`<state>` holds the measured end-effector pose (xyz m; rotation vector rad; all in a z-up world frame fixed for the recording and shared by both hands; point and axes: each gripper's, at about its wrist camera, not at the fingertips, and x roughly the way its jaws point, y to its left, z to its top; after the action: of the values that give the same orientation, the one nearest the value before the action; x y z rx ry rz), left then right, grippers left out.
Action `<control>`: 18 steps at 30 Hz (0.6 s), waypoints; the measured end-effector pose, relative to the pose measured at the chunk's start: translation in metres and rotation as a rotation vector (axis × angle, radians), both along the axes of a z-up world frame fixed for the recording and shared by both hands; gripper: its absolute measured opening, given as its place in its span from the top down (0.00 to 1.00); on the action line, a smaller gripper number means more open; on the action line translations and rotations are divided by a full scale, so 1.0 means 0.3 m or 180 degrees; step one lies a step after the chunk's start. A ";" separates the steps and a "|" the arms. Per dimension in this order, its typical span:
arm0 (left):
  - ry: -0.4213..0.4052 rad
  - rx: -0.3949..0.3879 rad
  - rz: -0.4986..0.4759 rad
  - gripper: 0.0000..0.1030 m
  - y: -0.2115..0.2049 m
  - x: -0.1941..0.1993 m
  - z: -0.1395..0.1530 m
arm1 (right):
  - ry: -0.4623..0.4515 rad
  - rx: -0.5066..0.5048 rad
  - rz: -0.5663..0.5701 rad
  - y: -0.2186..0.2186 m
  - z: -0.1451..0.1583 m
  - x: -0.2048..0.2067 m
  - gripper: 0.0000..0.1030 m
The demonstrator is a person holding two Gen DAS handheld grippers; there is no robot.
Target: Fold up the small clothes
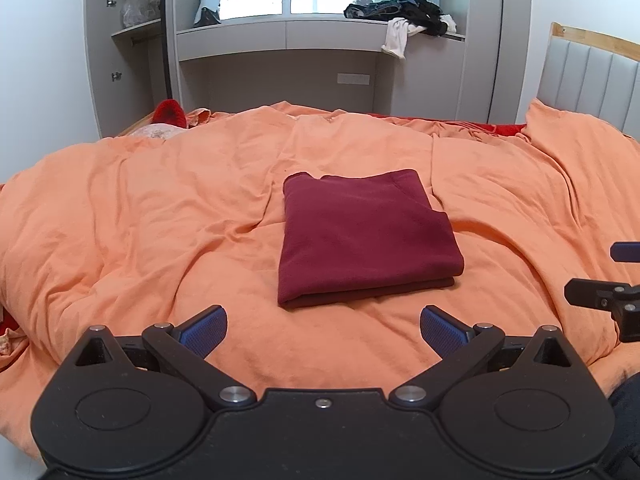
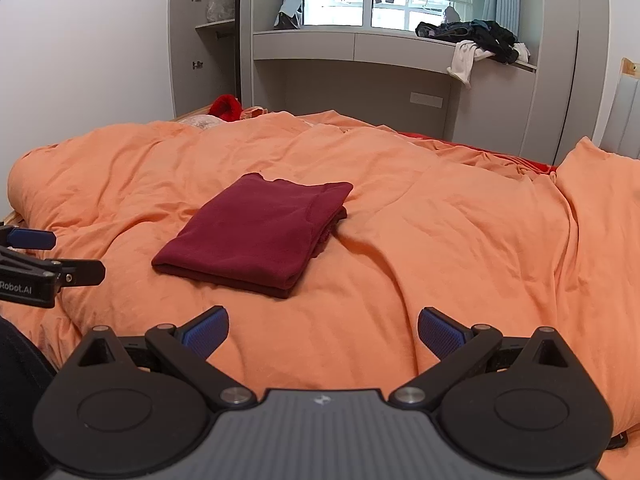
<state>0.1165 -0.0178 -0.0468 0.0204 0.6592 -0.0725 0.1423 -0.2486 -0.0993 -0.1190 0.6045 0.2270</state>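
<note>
A maroon garment [image 1: 366,238] lies folded into a neat rectangle on the orange duvet [image 1: 140,220]. In the right wrist view the same maroon garment [image 2: 256,232] sits left of centre on the duvet [image 2: 440,240]. My left gripper [image 1: 323,330] is open just short of the garment's near edge, with nothing between its blue pads. My right gripper [image 2: 323,330] is open too, empty, hovering over bare duvet to the right of the garment. Each gripper shows at the edge of the other's view, right gripper [image 1: 600,276] and left gripper [image 2: 40,256].
A grey window bench at the back carries a pile of dark and white clothes [image 1: 408,16]. A red item [image 1: 170,112] lies at the bed's far left corner. A padded headboard [image 1: 588,76] stands at the right. Open shelves [image 1: 136,28] are at the back left.
</note>
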 end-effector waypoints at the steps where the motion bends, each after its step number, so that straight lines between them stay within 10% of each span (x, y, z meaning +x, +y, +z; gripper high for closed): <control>1: 0.0001 -0.0003 -0.0013 0.00 -0.003 0.004 -0.001 | 0.0001 -0.0006 -0.0005 0.000 0.000 0.003 0.00; 18: 0.0014 -0.0003 -0.0053 0.00 -0.016 0.043 -0.019 | 0.0050 -0.0072 -0.0043 -0.027 -0.006 0.035 0.00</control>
<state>0.1295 -0.0225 -0.0525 0.0250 0.6634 -0.0889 0.1529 -0.2566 -0.1010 -0.1351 0.6236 0.2083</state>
